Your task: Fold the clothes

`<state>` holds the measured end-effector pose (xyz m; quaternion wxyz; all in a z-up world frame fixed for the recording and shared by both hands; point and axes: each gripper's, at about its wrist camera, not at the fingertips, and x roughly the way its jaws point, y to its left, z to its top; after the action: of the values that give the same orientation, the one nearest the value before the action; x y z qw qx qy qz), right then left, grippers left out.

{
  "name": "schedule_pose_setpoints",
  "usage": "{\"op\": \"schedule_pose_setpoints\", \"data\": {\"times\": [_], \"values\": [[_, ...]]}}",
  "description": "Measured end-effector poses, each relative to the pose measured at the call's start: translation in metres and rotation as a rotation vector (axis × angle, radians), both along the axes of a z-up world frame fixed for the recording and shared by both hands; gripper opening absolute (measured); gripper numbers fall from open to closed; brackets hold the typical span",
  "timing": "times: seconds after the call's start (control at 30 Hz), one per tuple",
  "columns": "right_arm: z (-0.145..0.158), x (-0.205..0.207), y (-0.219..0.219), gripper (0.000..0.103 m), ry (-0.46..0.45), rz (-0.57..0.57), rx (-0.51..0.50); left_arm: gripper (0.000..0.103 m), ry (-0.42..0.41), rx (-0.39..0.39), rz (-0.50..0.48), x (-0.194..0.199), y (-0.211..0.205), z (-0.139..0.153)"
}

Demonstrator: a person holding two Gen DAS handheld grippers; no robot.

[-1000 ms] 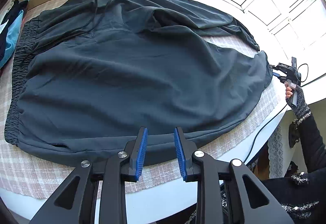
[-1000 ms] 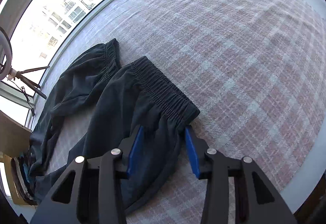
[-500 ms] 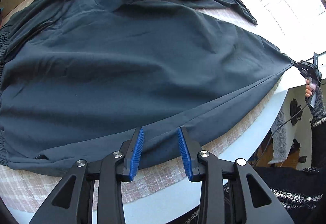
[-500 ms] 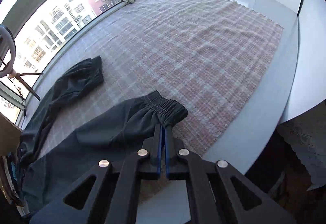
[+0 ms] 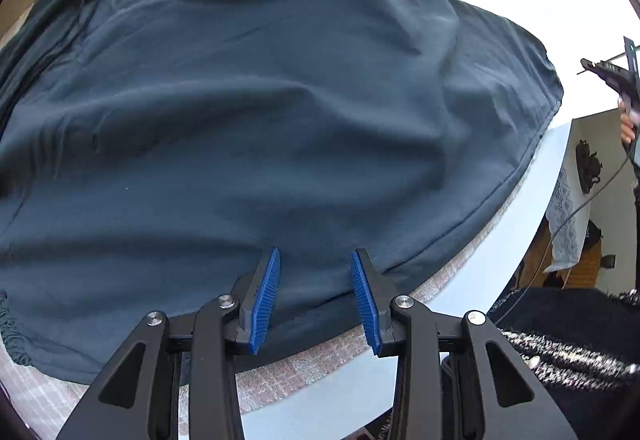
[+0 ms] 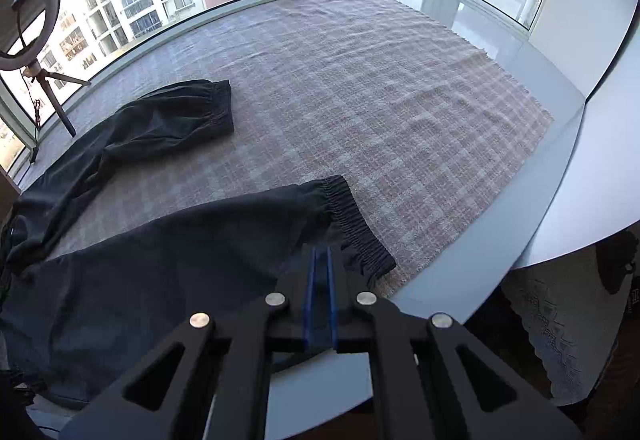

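Note:
Dark blue-grey trousers (image 5: 280,120) lie spread over the checked tablecloth (image 6: 400,100). My left gripper (image 5: 316,252) stands open low over their near edge, with fabric under and between its blue pads (image 5: 264,304). In the right wrist view the near leg (image 6: 160,272) lies flat and ends in an elastic cuff (image 6: 356,224). My right gripper (image 6: 320,260) hovers at that cuff with its pads almost together. In the left wrist view, the right gripper (image 5: 600,70) shows a strip of white table between it and the leg end. The other leg (image 6: 168,116) lies farther back.
The white table edge (image 6: 540,200) curves close by on the near side and right. A ring light on a tripod (image 6: 52,92) stands at the far left by the windows. A person's dark sleeve (image 5: 560,340) and a cable (image 5: 560,232) are at the right.
The near leg, pulled taut half a second ago, now lies slack and flat. The right gripper has come off the cuff. My left gripper has moved forward over the fabric edge, still open.

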<state>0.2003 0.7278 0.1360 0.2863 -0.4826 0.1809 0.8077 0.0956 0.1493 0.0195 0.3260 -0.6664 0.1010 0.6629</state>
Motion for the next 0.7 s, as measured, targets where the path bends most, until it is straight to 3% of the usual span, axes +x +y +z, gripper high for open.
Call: {"op": "schedule_pose_setpoints", "data": {"times": [0.07,0.17,0.27,0.4,0.5,0.7], "values": [[0.012,-0.006,-0.001,0.006,0.041,0.016,-0.032,0.035,-0.026,-0.011,-0.030,0.008,-0.003,-0.002],[0.034,-0.027,-0.004,0.014,0.103,0.063,-0.048,0.035,0.031,-0.039,0.019,-0.006,-0.019,0.023],[0.059,-0.058,-0.005,0.029,0.159,0.129,-0.042,0.035,0.143,-0.002,0.102,-0.044,-0.029,0.069],[0.070,-0.114,0.003,0.034,0.196,0.197,-0.037,0.035,0.315,0.018,0.185,-0.095,-0.029,0.127],[0.044,-0.161,0.026,0.035,0.165,0.202,-0.088,0.036,0.376,0.018,0.209,-0.124,-0.019,0.145],[-0.051,-0.230,0.068,0.035,0.037,0.159,-0.198,0.036,0.352,-0.010,0.272,-0.148,-0.007,0.125]]}}
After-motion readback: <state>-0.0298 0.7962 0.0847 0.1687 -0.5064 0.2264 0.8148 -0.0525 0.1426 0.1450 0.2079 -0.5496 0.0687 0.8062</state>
